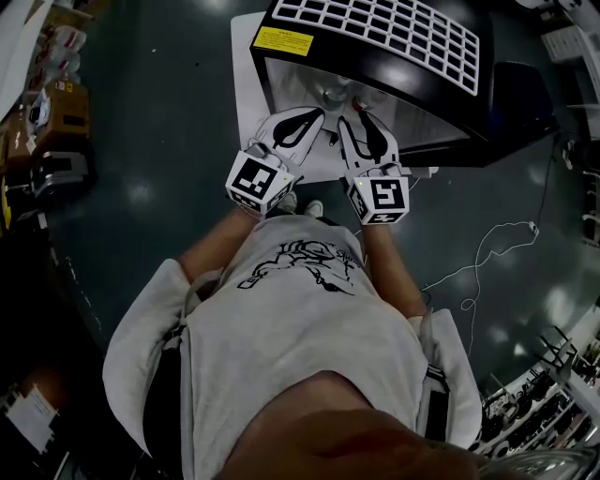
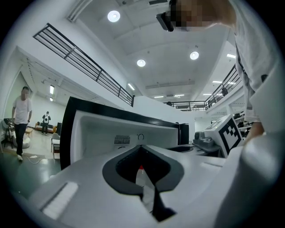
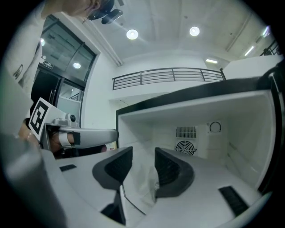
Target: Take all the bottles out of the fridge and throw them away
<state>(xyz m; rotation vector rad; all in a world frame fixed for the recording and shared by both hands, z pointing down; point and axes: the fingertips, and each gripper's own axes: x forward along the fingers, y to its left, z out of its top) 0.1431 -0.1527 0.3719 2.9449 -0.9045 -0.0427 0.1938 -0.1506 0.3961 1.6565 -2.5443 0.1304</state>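
The small black fridge (image 1: 441, 131) stands open in front of me, its white inside (image 3: 200, 116) bare at the back. Both grippers point into it side by side. My left gripper (image 1: 317, 112) has its tips together (image 2: 141, 147). A clear bottle with a red cap (image 2: 140, 169) shows through the hollow behind those tips; whether it is touched I cannot tell. My right gripper (image 1: 354, 117) stands open (image 3: 143, 151). Crumpled clear plastic, probably a bottle (image 3: 144, 187), lies low in the gap between its pads, and neither pad presses on it.
The fridge's back wall carries a round fan grille (image 3: 185, 147) and a dial (image 3: 215, 127). A white grid panel (image 1: 394, 28) lies on the fridge top. A cable (image 1: 487, 253) trails over the dark floor at right, cluttered shelves (image 1: 47, 112) stand at left, and a person (image 2: 21, 120) walks far off.
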